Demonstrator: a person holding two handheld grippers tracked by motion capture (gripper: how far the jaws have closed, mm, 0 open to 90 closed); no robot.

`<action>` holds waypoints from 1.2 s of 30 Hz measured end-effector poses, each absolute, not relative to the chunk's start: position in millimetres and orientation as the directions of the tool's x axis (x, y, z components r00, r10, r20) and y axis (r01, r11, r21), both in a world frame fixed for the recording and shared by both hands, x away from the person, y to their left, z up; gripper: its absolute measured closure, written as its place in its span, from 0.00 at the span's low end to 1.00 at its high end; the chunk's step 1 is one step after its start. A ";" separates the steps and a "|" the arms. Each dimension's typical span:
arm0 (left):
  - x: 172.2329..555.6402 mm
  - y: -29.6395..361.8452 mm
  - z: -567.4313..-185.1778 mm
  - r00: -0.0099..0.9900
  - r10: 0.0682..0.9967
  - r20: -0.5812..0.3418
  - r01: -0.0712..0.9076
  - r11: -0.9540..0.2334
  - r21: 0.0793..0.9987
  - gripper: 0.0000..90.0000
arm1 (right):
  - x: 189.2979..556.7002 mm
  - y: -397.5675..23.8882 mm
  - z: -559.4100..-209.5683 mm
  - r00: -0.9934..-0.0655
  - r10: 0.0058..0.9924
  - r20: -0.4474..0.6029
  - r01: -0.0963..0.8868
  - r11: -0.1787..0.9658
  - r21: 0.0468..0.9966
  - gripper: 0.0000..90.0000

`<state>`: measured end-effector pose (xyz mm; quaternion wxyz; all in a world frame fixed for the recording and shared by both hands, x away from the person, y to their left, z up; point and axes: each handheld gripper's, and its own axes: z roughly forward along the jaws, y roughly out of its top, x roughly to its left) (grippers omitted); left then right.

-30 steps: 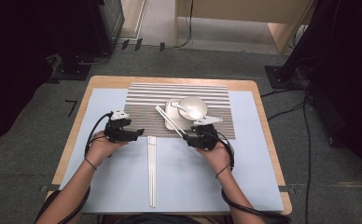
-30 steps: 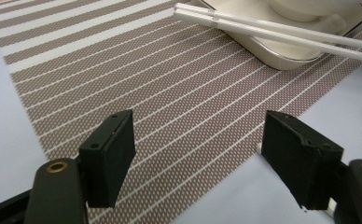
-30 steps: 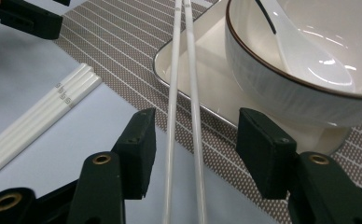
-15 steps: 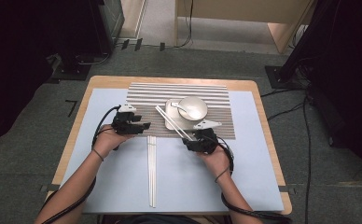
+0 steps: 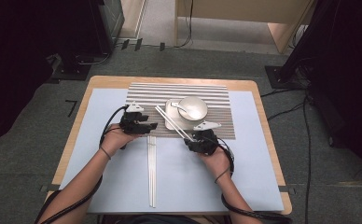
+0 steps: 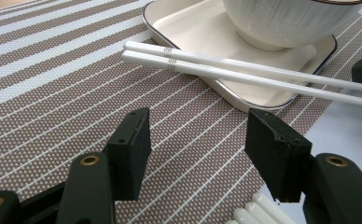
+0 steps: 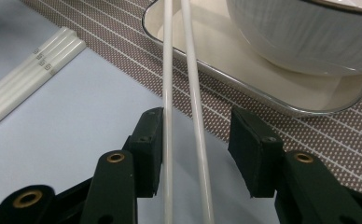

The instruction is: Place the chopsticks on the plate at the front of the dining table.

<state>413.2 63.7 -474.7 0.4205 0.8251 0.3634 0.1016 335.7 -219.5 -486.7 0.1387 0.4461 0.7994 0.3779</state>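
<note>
The right claw [image 7: 195, 133] is the one that matters here. A pair of white sticks [image 5: 172, 122] lies slanted on the table [image 5: 263, 186]. Their far ends rest over the near left corner of the tray [image 5: 170, 108], and their near ends come down to the right, right into this claw. So the sticks run long-ways the same way the claw points. They go straight out in front of it, toward the far left.

In the right gripper view, both sticks sit between the two jaws. The jaws have just been closing in on them. One stick touches the left pad. The other one has a little gap beside the right pad. So the claw is spread around the sticks and is not pinching them yet. I think a small squeeze is all it needs, with no turning.

The left claw [image 5: 154, 126] sits to the left, over the striped mat [image 5: 142, 93], and points right toward the tray. Its jaws stand apart with nothing between them. It is near the slanted sticks, but not touching them. The right hand is much nearer.

A bowl [image 5: 193, 107] stands on the tray, just past the sticks. A second pair of sticks [image 5: 151, 172] lies flat on the blue table, running from near to far, with its far ends just below the left claw.
</note>
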 end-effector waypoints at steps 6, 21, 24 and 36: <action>413.8 55.3 -475.9 0.724 0.676 -0.140 0.510 -0.387 0.768 0.45 | 333.8 -216.5 -486.6 -0.562 0.819 0.114 0.610 0.318 0.726 0.77; 420.3 35.6 -479.9 0.734 0.668 -0.121 0.490 -0.398 0.775 0.45 | 341.6 -203.0 -484.9 -0.539 0.833 0.123 0.626 0.299 0.720 0.89; 421.8 33.9 -481.2 0.732 0.670 -0.123 0.491 -0.394 0.777 0.44 | 345.1 -200.4 -485.2 -0.532 0.837 0.126 0.630 0.292 0.719 0.89; 426.9 32.2 -481.5 0.723 0.681 -0.115 0.489 -0.386 0.783 0.43 | 357.9 -183.8 -485.5 -0.497 0.858 0.132 0.641 0.261 0.722 0.89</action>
